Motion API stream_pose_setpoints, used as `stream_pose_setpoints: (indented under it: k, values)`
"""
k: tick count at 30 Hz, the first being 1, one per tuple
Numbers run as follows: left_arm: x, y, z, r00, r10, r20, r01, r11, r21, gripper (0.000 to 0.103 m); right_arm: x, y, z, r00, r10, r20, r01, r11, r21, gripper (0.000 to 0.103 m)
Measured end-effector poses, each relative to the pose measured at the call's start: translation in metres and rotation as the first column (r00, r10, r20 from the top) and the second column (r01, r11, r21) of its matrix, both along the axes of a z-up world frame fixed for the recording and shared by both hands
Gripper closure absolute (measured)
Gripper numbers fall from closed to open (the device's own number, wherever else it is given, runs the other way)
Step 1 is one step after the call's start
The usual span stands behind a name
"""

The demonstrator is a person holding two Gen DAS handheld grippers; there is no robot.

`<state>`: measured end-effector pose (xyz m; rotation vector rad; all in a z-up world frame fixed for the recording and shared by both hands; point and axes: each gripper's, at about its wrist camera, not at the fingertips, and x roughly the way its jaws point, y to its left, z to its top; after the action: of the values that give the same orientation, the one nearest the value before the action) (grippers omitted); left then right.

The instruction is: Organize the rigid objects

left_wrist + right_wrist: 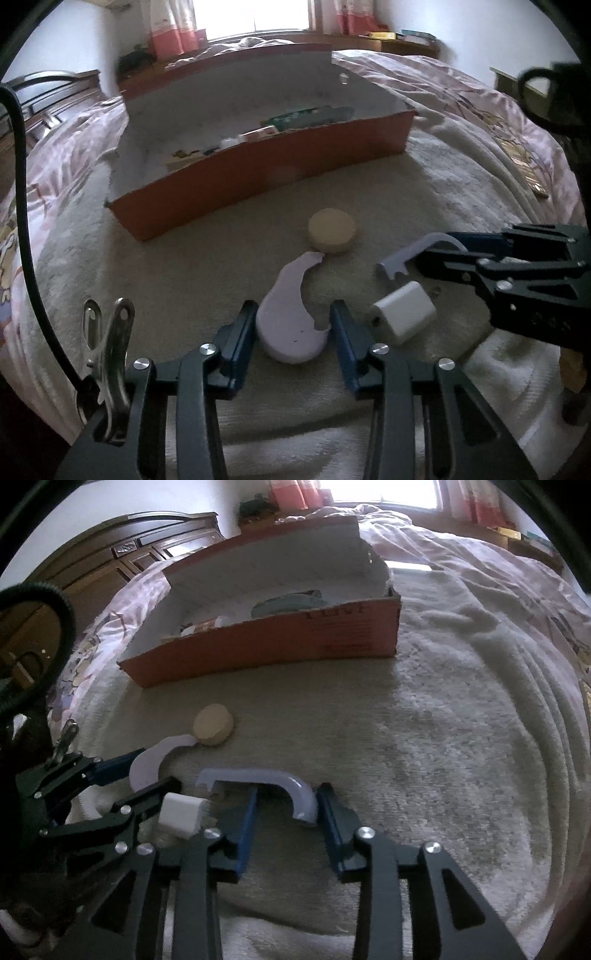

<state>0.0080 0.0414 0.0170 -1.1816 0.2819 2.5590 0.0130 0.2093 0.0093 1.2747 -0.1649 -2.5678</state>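
An orange cardboard box point(258, 177) with a white inside stood open on the grey-beige blanket point(229, 266) spread over the bed, its tall back flap raised. Inside lay a loose jumble: a teal flat packet point(314, 116) toward the far end, a small pinkish carton point(260, 133) nearer the middle, something white and rounded beside it, and a pale printed card at the near end (the front wall hid the rest, so no count was possible).

In front of the box, on the blanket, sat a tan round disc point(332, 230). Its edge touched the thin tip of a lilac curved piece point(286, 314), which widened toward the left gripper point(293, 317). That gripper's blue jaws stood apart on either side of the piece's broad end, close to it; whether they actually pressed on it could not be told. Just to the right lay a white block point(404, 312), free on the blanket.

The right gripper point(286, 805) had its jaws spread around the hooked end of a pale blue curved bar point(258, 779), which rested on the blanket with its notched end pointing toward the white block; contact with the jaws was not clear either.
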Motion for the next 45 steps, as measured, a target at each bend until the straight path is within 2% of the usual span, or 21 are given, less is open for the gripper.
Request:
stream_pose_setpoints:
  k: [3,7,10,16,18,20,23,34,45]
  values:
    - [-0.003,-0.008,0.002,0.999,0.052,-0.011,-0.052,0.999,-0.001,0.062,0.000,-0.001,0.001,1.000,0.003,-0.004,-0.003,1.000,-0.001,0.064]
    - [-0.009,-0.018,0.001,0.994,0.105,-0.008,-0.105,0.994,0.013,0.062,-0.003,-0.013,0.006,0.999,0.024,-0.024,-0.023,0.998,0.061,0.061]
    - [-0.011,-0.020,0.000,0.994,0.107,-0.002,-0.107,0.994,0.018,0.062,-0.009,-0.021,0.006,0.998,0.041,-0.037,-0.037,0.994,0.101,0.059]
    - [-0.012,-0.016,0.000,0.994,0.106,-0.015,-0.106,0.994,0.006,0.062,-0.008,-0.025,0.003,0.996,0.052,-0.066,-0.045,0.994,0.103,0.056]
    - [-0.012,-0.017,-0.001,0.994,0.108,-0.016,-0.108,0.994,0.010,0.062,-0.007,-0.023,0.004,0.996,0.047,-0.074,-0.040,0.995,0.095,0.062]
    - [-0.012,-0.018,0.000,0.994,0.110,-0.017,-0.110,0.994,0.014,0.062,-0.007,-0.020,0.003,0.996,0.038,-0.078,-0.032,0.996,0.082,0.076]
    - [-0.012,-0.019,0.001,0.993,0.116,-0.021,-0.116,0.993,0.019,0.062,-0.008,-0.015,0.003,0.997,0.020,-0.079,-0.014,0.998,0.068,0.086]
    - [-0.012,-0.029,0.009,0.987,0.156,-0.039,-0.154,0.987,0.044,0.062,-0.005,-0.010,0.012,0.992,0.016,-0.125,-0.013,1.000,0.027,0.086]
    - [-0.006,-0.032,0.028,0.986,0.155,-0.064,-0.150,0.985,0.085,0.062,-0.002,-0.009,0.021,0.988,0.025,-0.151,-0.024,1.000,0.005,0.086]
